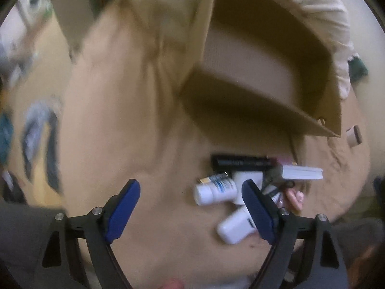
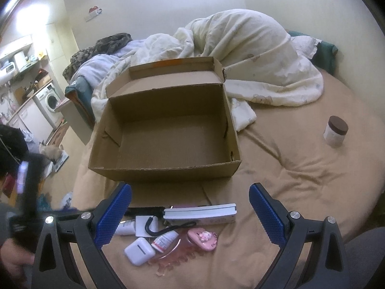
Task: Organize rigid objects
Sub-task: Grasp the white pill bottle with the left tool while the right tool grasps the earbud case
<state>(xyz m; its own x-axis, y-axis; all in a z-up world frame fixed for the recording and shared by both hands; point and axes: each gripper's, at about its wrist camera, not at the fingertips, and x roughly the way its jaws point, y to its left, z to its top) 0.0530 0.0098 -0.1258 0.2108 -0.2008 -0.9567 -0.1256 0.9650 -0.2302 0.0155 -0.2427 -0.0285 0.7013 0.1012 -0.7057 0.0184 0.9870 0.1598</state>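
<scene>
Left wrist view, blurred: the left gripper (image 1: 191,207) points steeply down at a tan bedspread (image 1: 115,125), its blue pads (image 1: 124,208) wide apart with only bare cloth between them. The pile of small things lies off to the right of the gap, beside and partly behind the right-hand pad. A white bottle with a blue label (image 1: 214,189) lies on its side, long axis running left to right, cap end toward the left. Nearer lies a white earbud case (image 1: 234,226), tilted, its long axis running from near left to far right, its right end hidden by the pad. Beyond them a black tube (image 1: 240,162) lies left to right, and a flat white box (image 1: 302,173) sticks out to the right. The open cardboard box (image 1: 276,110) stands farther off, on the right.

Right wrist view: the right gripper (image 2: 190,214) hangs above the bed, jaws spread and nothing gripped. The cardboard box (image 2: 166,168) sits just beyond the fingertips, open and bare inside, lid flap standing at the far side. The pile lies below, between the pads and toward the left one: the flat white box (image 2: 199,213) lies left to right; the earbud case (image 2: 139,250) is nearest; a small red-labelled bottle (image 2: 164,239) lies beside it, pointing from near left to far right; a pink trinket (image 2: 203,237) sits to the right. A brown-lidded jar (image 2: 335,131) stands upright well apart, far right.
</scene>
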